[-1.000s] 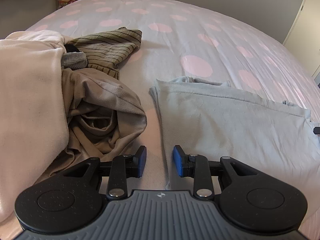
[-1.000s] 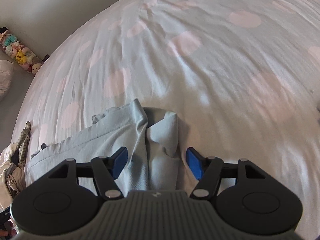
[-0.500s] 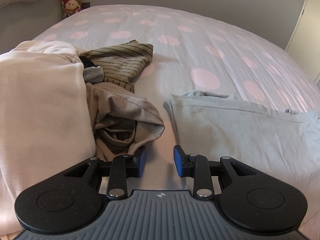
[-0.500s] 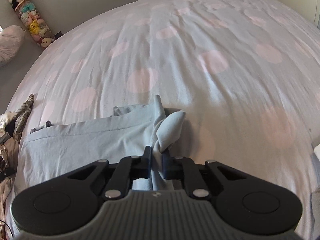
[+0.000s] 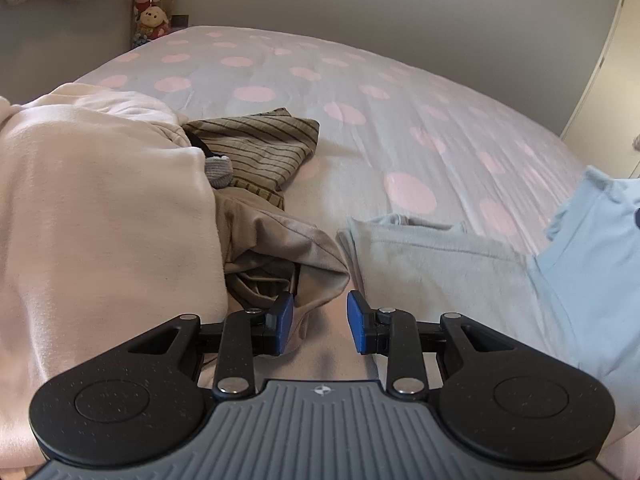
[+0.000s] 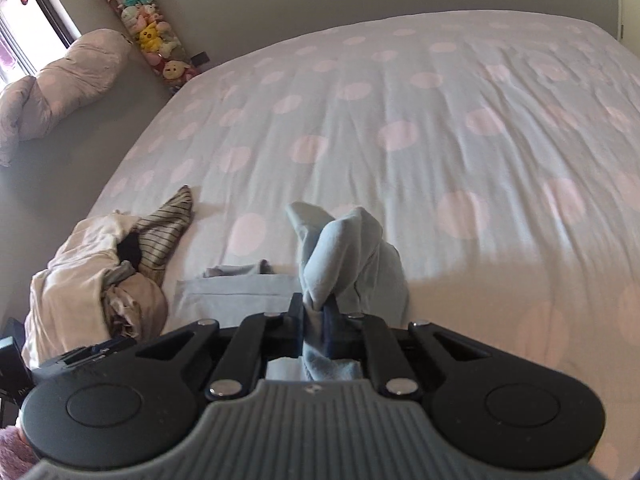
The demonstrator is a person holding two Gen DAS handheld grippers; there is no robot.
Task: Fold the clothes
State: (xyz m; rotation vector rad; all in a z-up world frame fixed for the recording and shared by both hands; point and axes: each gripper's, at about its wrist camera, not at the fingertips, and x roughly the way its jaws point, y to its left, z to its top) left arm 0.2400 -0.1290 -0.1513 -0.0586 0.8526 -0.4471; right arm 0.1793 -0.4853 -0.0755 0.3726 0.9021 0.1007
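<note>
A light blue garment [image 5: 440,264] lies flat on the polka-dot bed, right of a clothes pile. Its right part [image 5: 592,240] is raised off the bed in the left wrist view. My right gripper [image 6: 314,312] is shut on a bunched fold of this garment [image 6: 340,248], which sticks up beyond the pads, while the rest [image 6: 240,292] stays flat below. My left gripper [image 5: 320,316] hovers open over the bed between the brown garment and the blue garment's left edge. Nothing is between its fingers.
On the left a pile holds a cream garment [image 5: 100,220], a brown garment [image 5: 280,248] and a striped one [image 5: 260,148]. The bed [image 6: 440,120] stretches far and right. Plush toys [image 6: 156,36] and a pillow [image 6: 60,84] stand by the wall.
My right gripper shut on the blue garment's bunched end and lifted it off the bed. My left gripper drew back and up a little, still open.
</note>
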